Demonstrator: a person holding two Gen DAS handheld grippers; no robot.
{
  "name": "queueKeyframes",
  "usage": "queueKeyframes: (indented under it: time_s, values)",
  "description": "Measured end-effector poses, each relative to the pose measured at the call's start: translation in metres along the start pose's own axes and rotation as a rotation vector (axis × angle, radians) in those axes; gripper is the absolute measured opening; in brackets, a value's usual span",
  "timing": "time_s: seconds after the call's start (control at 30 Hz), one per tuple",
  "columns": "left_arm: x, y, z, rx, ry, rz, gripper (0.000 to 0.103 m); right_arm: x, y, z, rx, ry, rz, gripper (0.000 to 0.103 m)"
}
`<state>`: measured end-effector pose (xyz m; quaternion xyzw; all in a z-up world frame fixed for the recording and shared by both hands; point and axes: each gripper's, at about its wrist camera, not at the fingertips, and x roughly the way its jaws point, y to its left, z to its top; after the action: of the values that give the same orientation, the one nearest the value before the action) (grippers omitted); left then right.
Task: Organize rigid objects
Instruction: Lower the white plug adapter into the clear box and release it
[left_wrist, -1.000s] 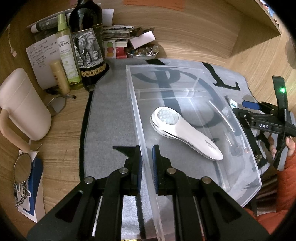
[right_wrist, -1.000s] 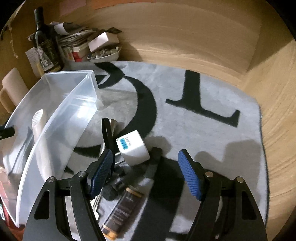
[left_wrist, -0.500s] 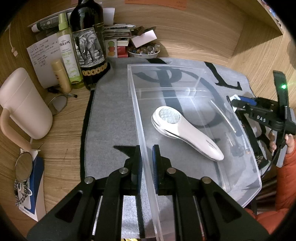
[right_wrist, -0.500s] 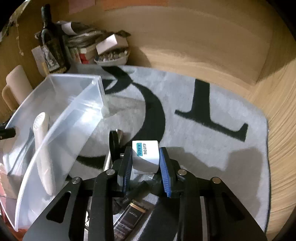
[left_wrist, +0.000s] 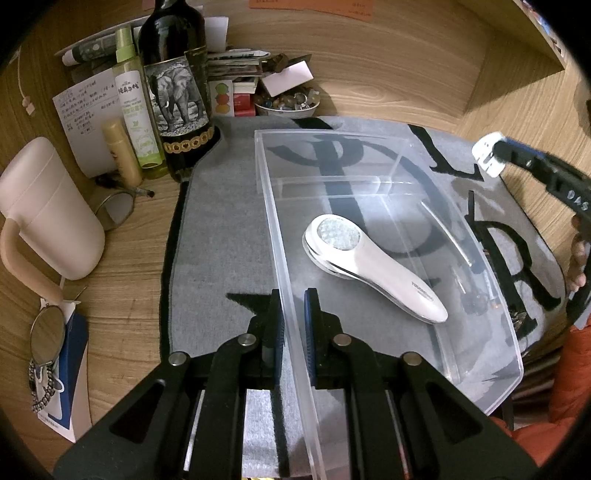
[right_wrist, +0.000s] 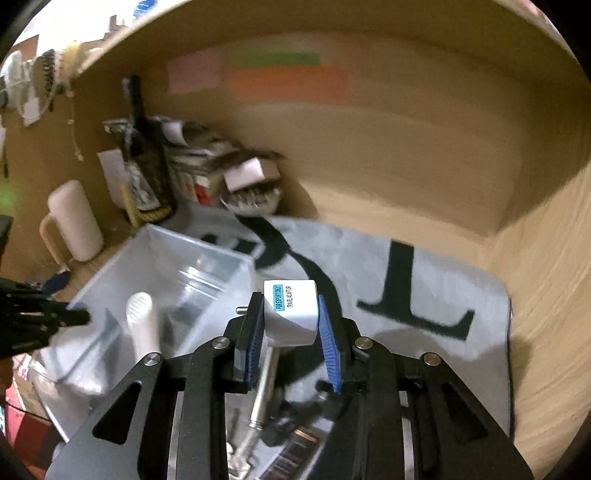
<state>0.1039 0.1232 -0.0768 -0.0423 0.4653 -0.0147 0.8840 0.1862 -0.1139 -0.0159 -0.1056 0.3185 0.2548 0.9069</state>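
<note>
With the left gripper (left_wrist: 293, 321) clamped tight on the near wall of the clear bin (left_wrist: 373, 140) and the right gripper (right_wrist: 291, 343) pinching the white travel adaptor (right_wrist: 291, 312) above the grey mat (right_wrist: 424, 280), right of the bin, the smooth block may slip or clip the rim.

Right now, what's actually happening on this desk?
A person is sorting items into a clear plastic bin on a grey mat. The left hand-held gripper is clamped on the bin's near wall. The right hand-held gripper grips a white travel adaptor, held above the mat beside the bin. A white handheld device already lies inside the bin.
</note>
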Motion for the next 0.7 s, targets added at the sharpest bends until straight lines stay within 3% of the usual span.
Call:
queueKeyframes:
  time_s: [0.4, 0.7]
  values:
    - [0.0, -0.002, 0.0, 0.005, -0.007, -0.005, 0.01, -0.013, 0.042, 0.02, -0.087, -0.076, 0.057, 0.026]
    - [-0.002, -0.002, -0.001, 0.007, -0.015, -0.015, 0.01, 0.01, 0.069, 0.02, -0.127, -0.023, 0.099, 0.026]
